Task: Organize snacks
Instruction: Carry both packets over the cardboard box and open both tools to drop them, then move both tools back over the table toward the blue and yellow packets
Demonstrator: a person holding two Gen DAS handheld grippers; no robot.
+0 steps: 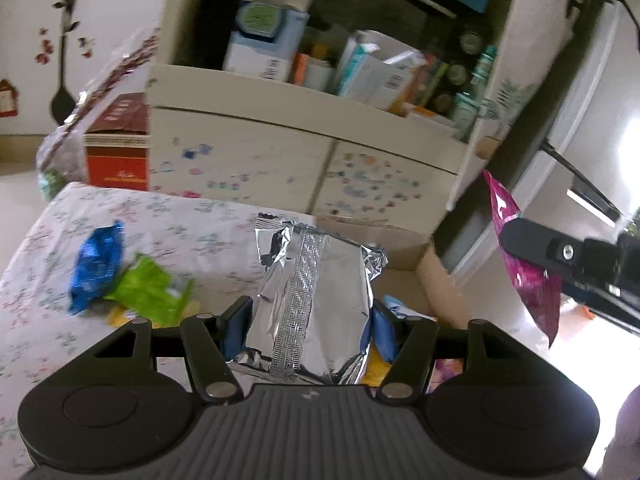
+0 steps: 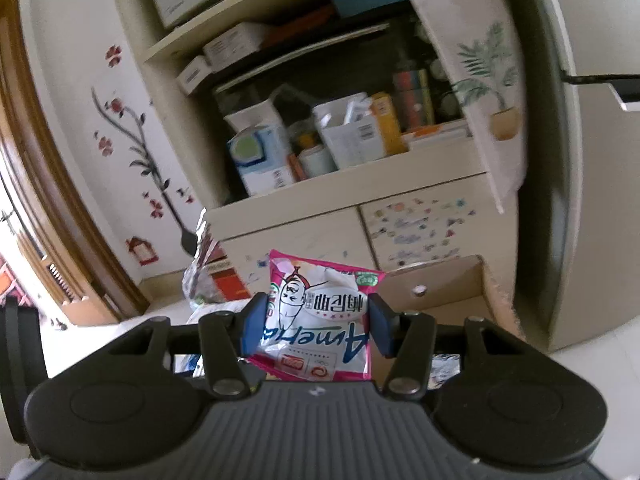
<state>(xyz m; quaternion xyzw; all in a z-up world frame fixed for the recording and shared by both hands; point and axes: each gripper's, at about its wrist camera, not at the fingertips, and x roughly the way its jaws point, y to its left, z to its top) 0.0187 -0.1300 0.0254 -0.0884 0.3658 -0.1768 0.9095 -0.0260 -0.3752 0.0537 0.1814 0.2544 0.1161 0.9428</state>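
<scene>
left gripper (image 1: 308, 326): clamped on crinkled silver foil snack bag (image 1: 316, 300), held over the open brown cardboard box (image 1: 424, 276).
right gripper (image 2: 314, 326): gripping pink-and-white printed snack packet (image 2: 320, 324), also over that box.
risk: slick foil, puffy bags; could slip out, miss the box.

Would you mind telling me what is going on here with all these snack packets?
A person is sorting snacks with two handheld grippers. The left gripper holds a silver foil packet, and the right gripper holds a pink and white packet, both above a cardboard box. A blue packet and a green packet lie on the floral cloth.
</scene>
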